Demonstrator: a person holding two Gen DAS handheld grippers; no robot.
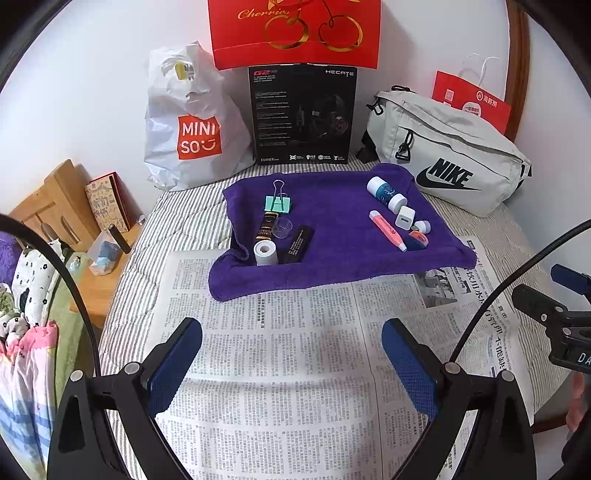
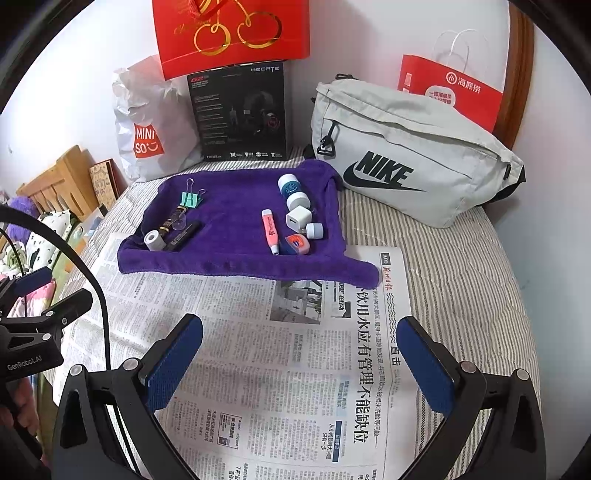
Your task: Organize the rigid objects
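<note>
A purple towel (image 1: 332,258) (image 2: 229,221) lies on the bed with small items in two groups. On its left lie a green binder clip (image 1: 277,202) (image 2: 191,199), a dark tube with a white cap (image 1: 265,240) (image 2: 159,236), a clear cup (image 1: 283,227) and a black stick (image 1: 300,243) (image 2: 183,236). On its right lie a white-and-blue bottle (image 1: 386,192) (image 2: 293,192), a white charger cube (image 1: 405,217) (image 2: 297,218), a pink highlighter (image 1: 388,229) (image 2: 270,230), a small white cap (image 2: 314,230) and a blue-orange item (image 1: 417,238) (image 2: 295,244). Both the left gripper (image 1: 291,343) and the right gripper (image 2: 299,347) hover open and empty over the newspaper, short of the towel.
A newspaper (image 1: 295,350) (image 2: 295,369) covers the striped bedding. Against the wall stand a Miniso bag (image 1: 192,122), a black headset box (image 1: 303,114), a red gift bag (image 1: 295,33), a grey Nike pouch (image 1: 447,158) (image 2: 406,151) and a red paper bag (image 2: 450,88). A wooden nightstand (image 1: 55,206) stands at left.
</note>
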